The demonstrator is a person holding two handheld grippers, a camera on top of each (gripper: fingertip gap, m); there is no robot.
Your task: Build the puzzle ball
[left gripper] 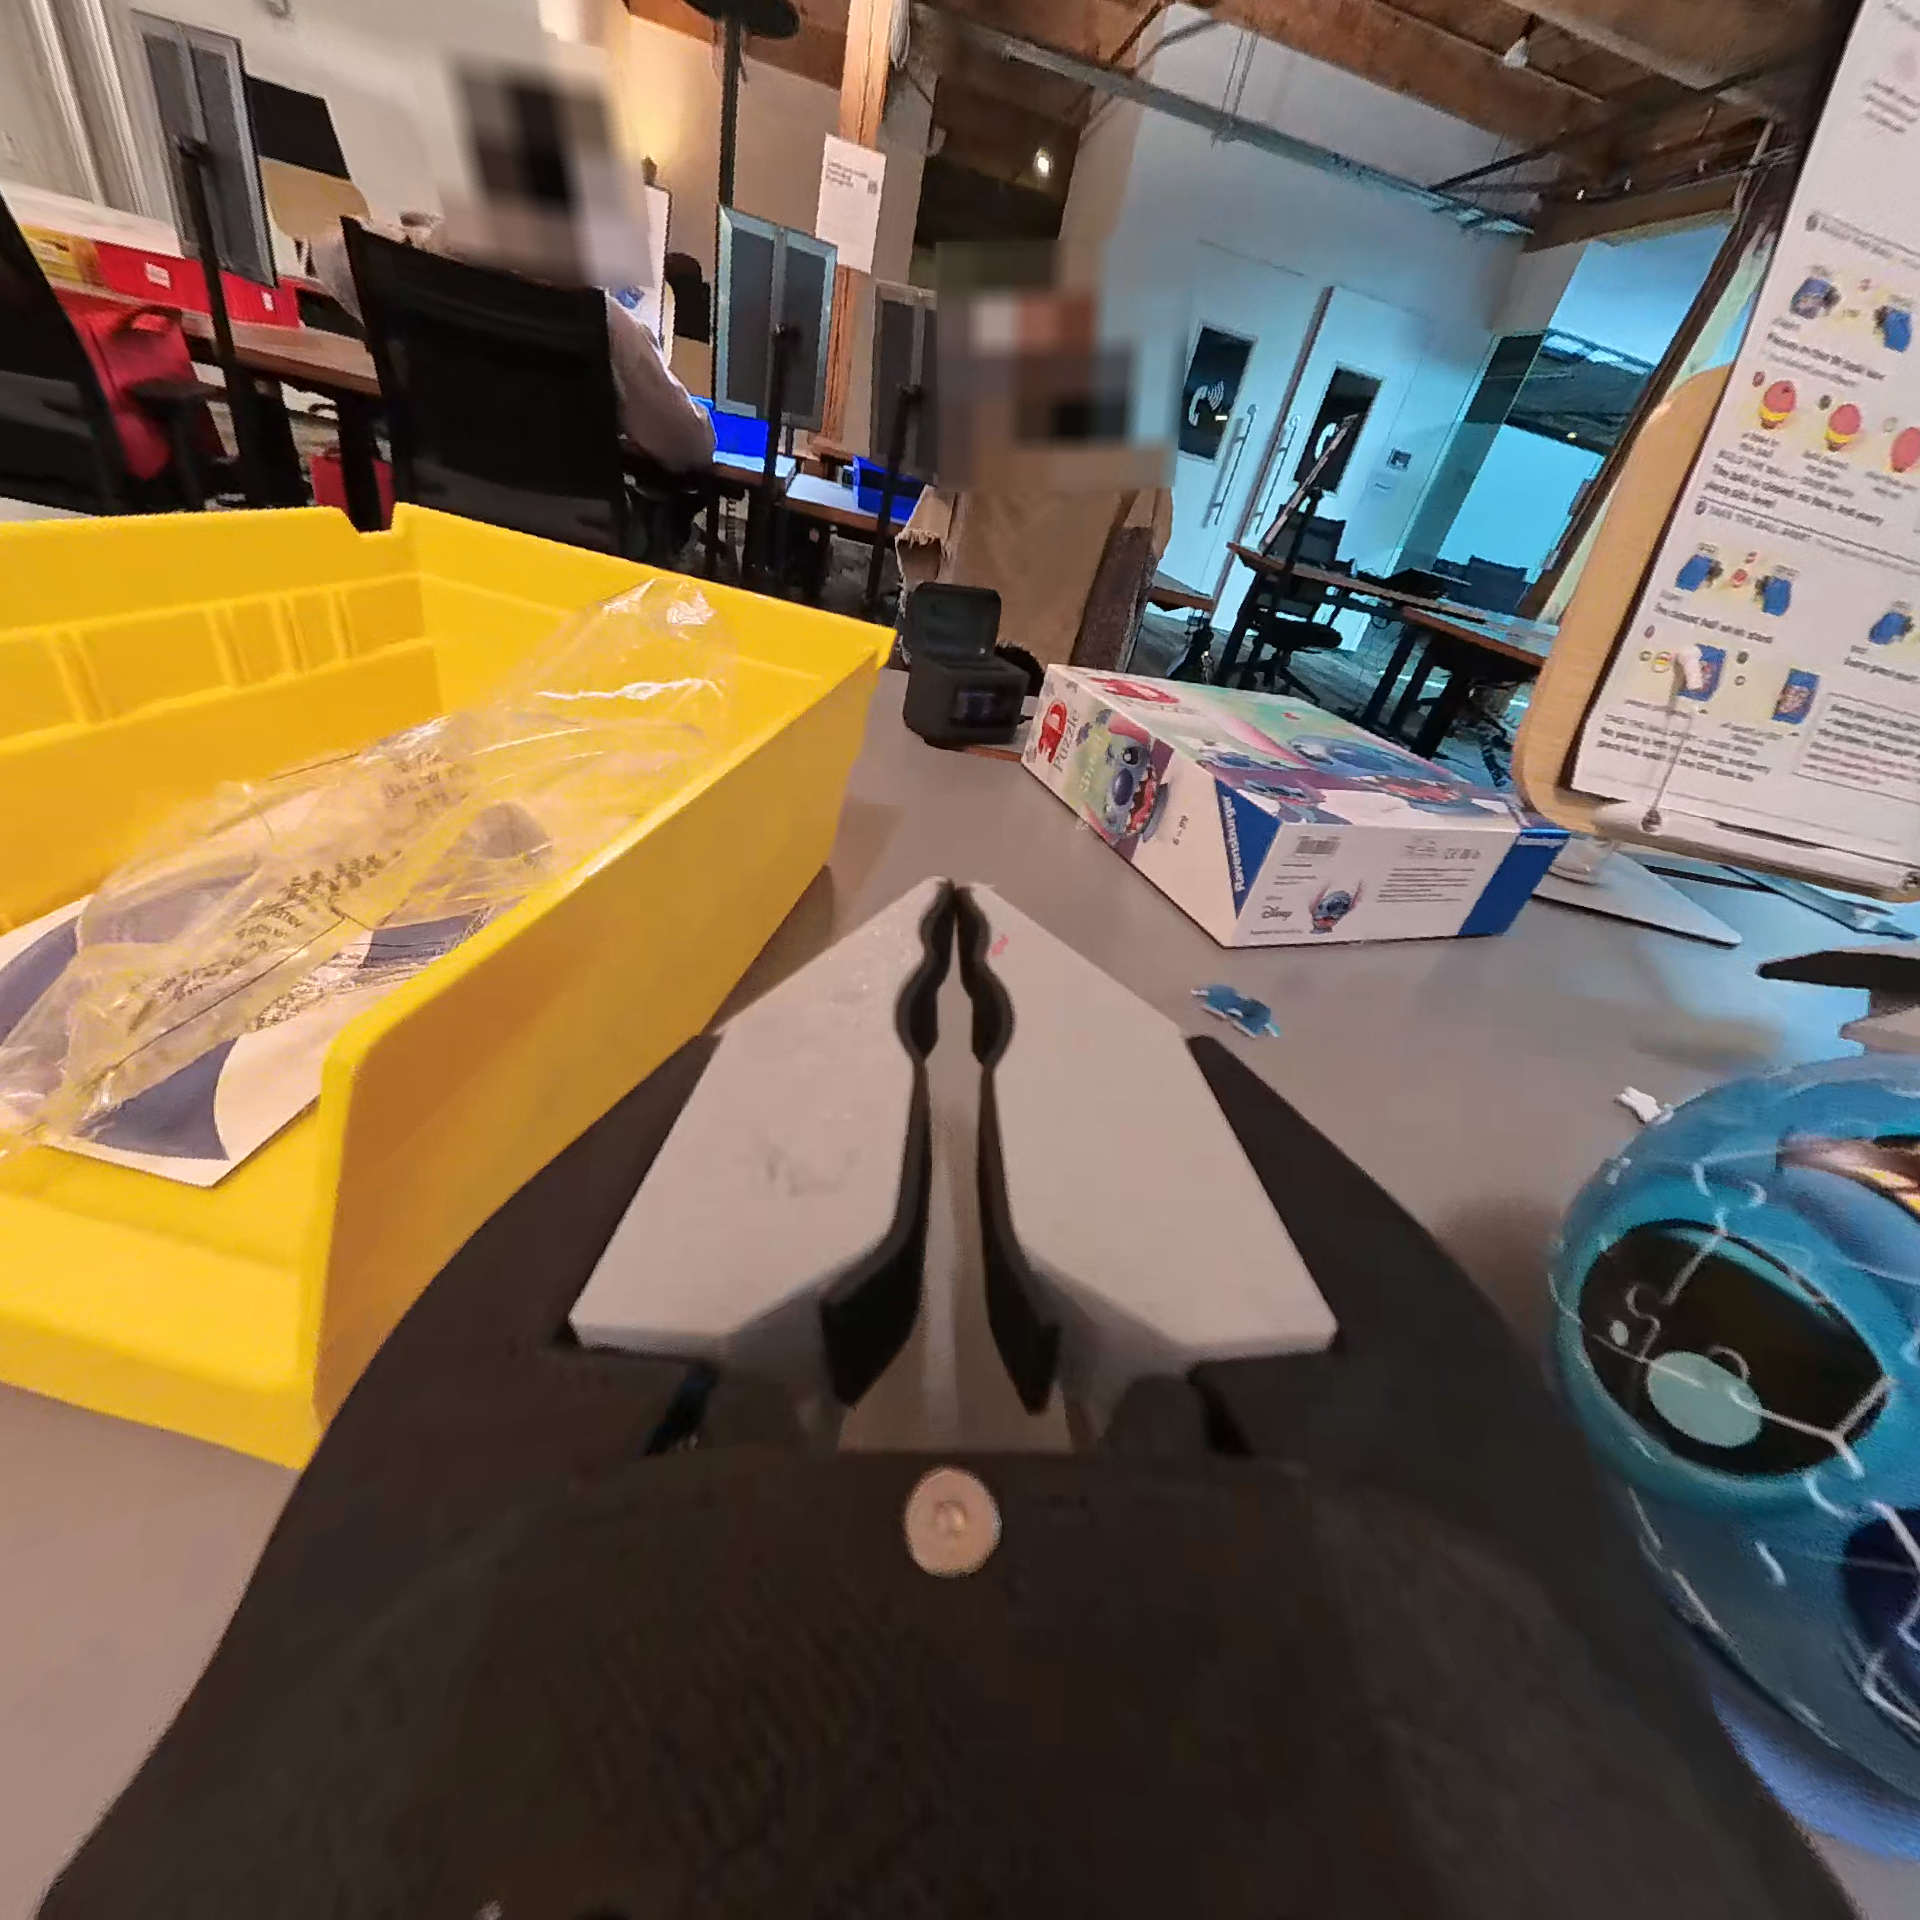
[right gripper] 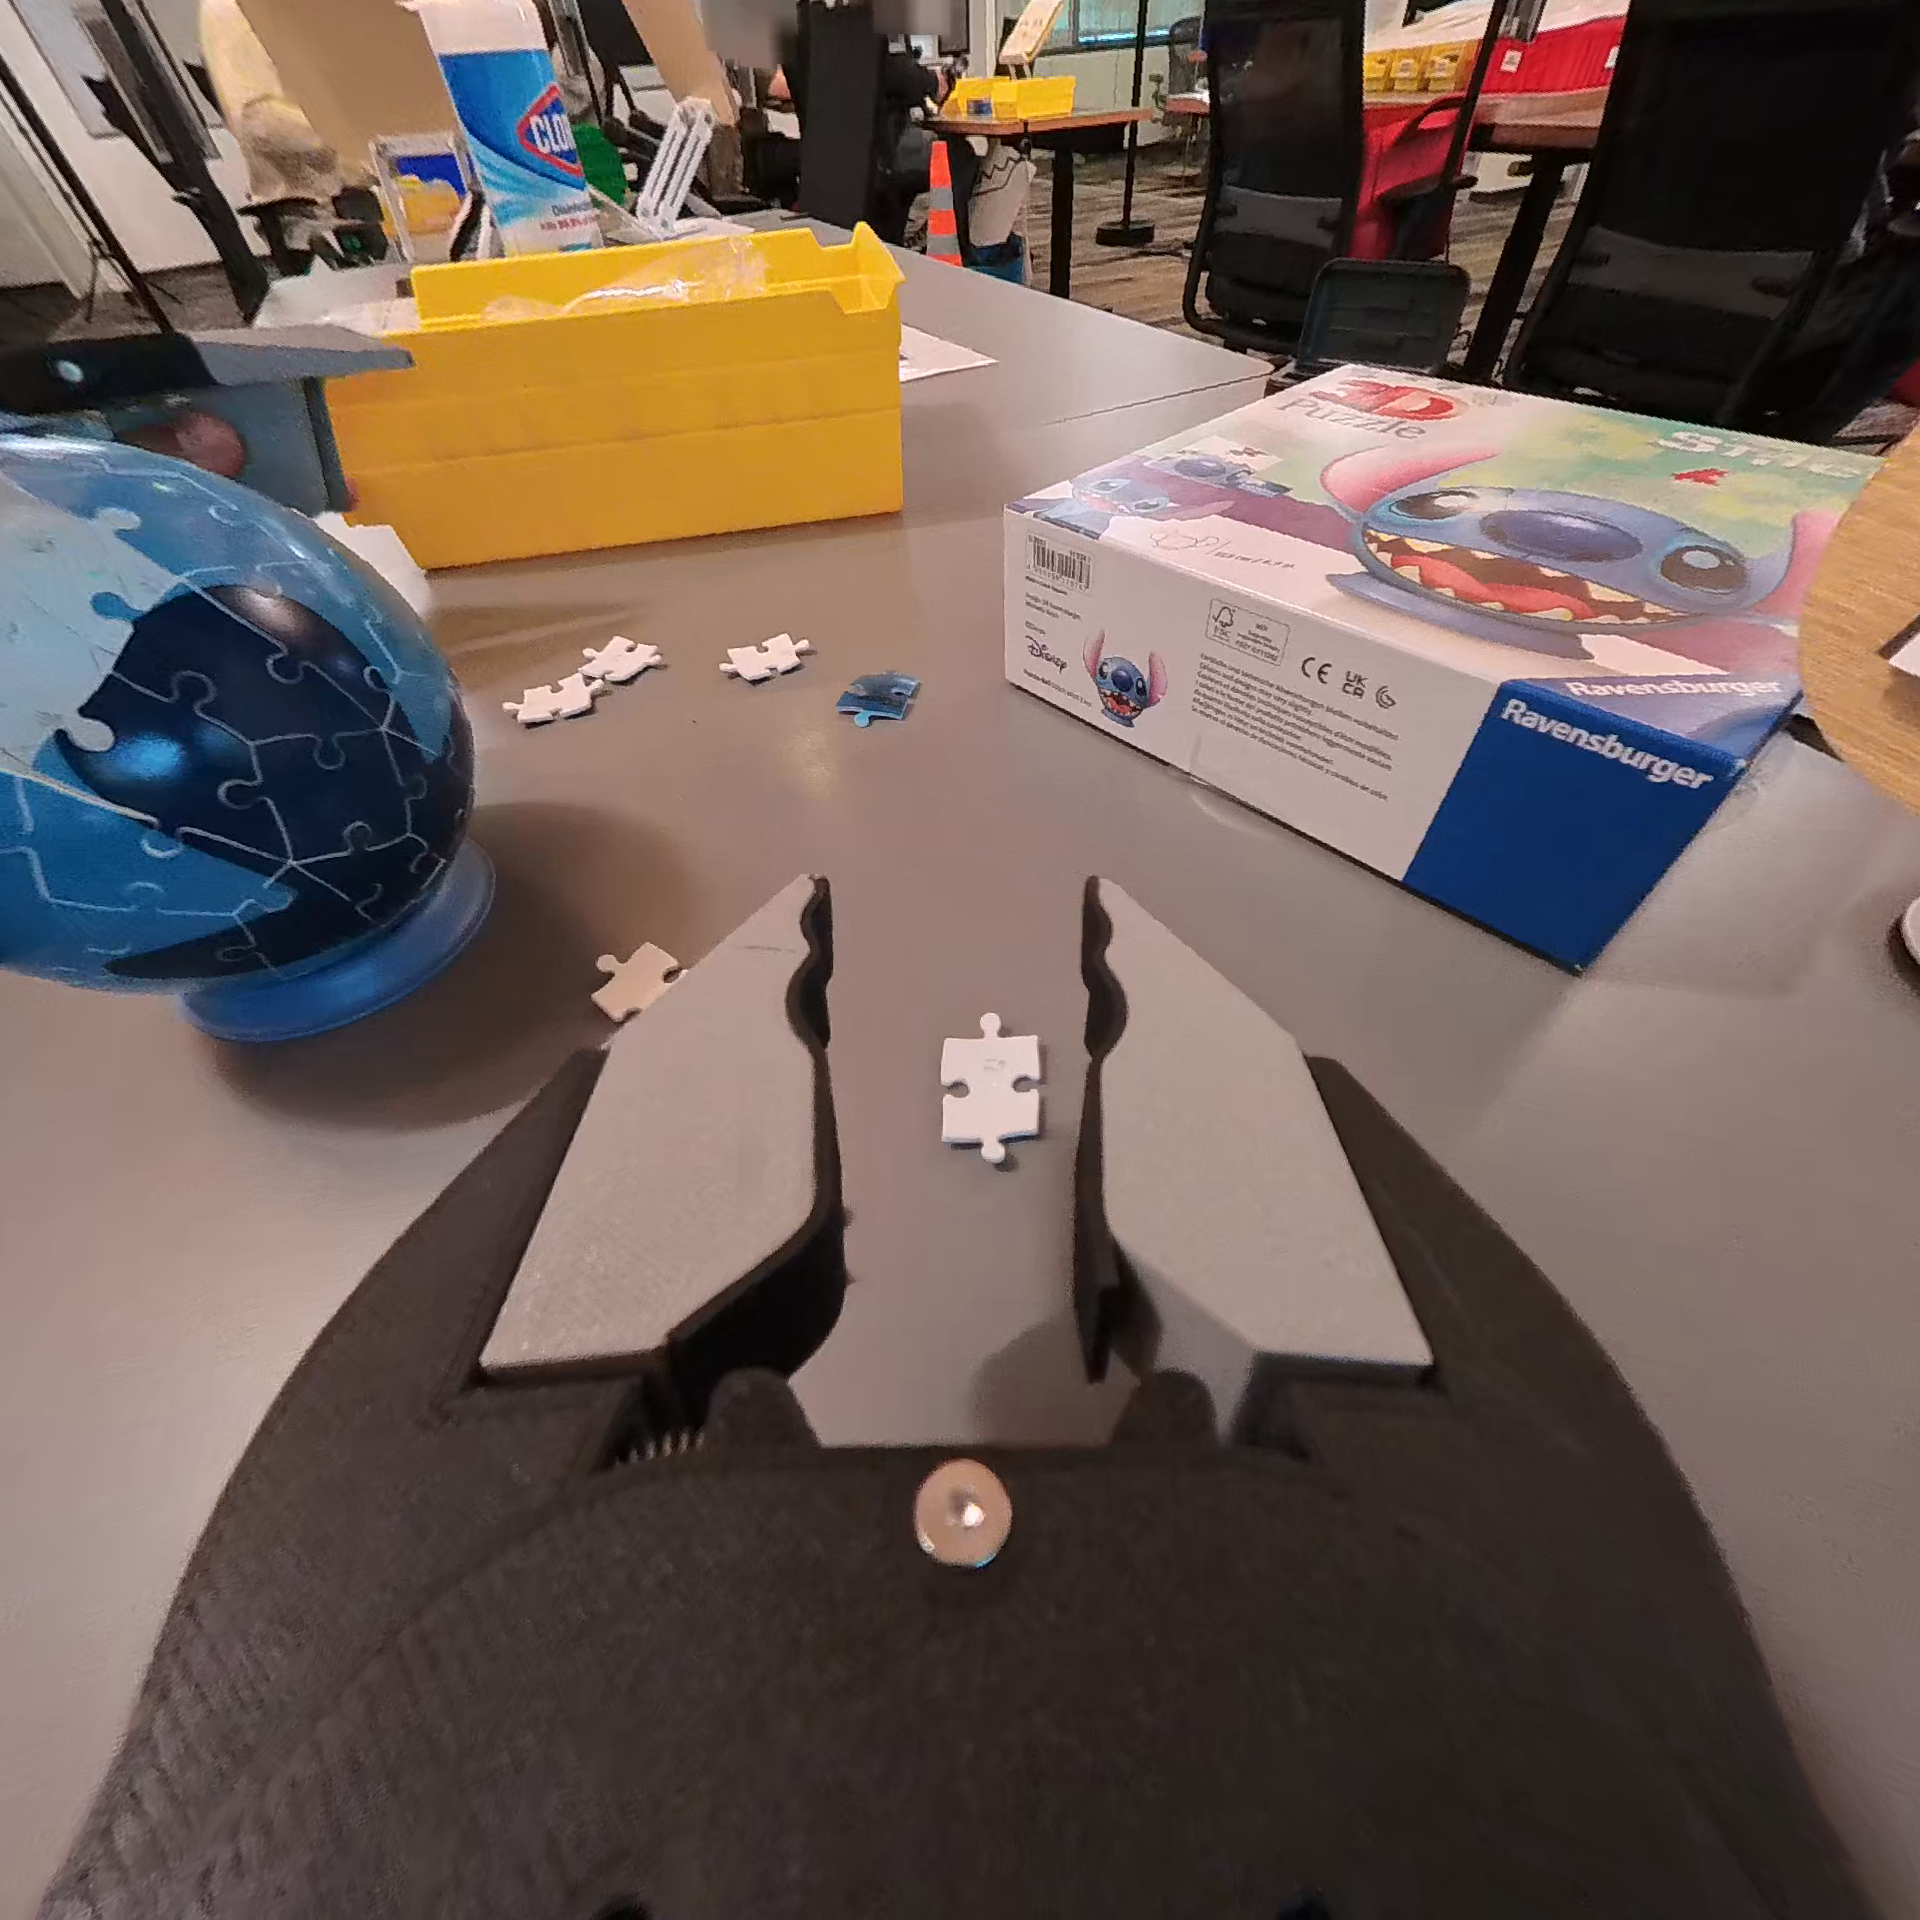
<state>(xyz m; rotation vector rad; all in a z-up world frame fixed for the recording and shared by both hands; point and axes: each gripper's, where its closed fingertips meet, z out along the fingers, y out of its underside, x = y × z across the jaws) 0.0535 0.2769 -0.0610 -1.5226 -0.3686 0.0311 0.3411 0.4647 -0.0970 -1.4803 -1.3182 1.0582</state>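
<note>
The blue puzzle ball (right gripper: 208,748) stands on its blue ring base (right gripper: 343,987) at the left of the grey table; part of its shell is open. It also shows at the right edge of the left wrist view (left gripper: 1756,1382). My right gripper (right gripper: 956,894) is open and low over the table, with a white face-down puzzle piece (right gripper: 989,1091) lying between its fingers, untouched. Another white piece (right gripper: 636,979) lies by the left finger. Several loose pieces (right gripper: 764,657) lie farther off, one blue (right gripper: 879,696). My left gripper (left gripper: 956,896) is shut and empty, beside the ball.
A yellow bin (left gripper: 582,935) with a clear plastic bag (left gripper: 343,831) and a sheet stands left; it also shows in the right wrist view (right gripper: 644,457). The puzzle box (right gripper: 1455,644) lies right. An instruction board (left gripper: 1766,499) stands far right. A small black case (left gripper: 961,675) sits behind. One gripper's finger ends stand about 35 cm off the other's.
</note>
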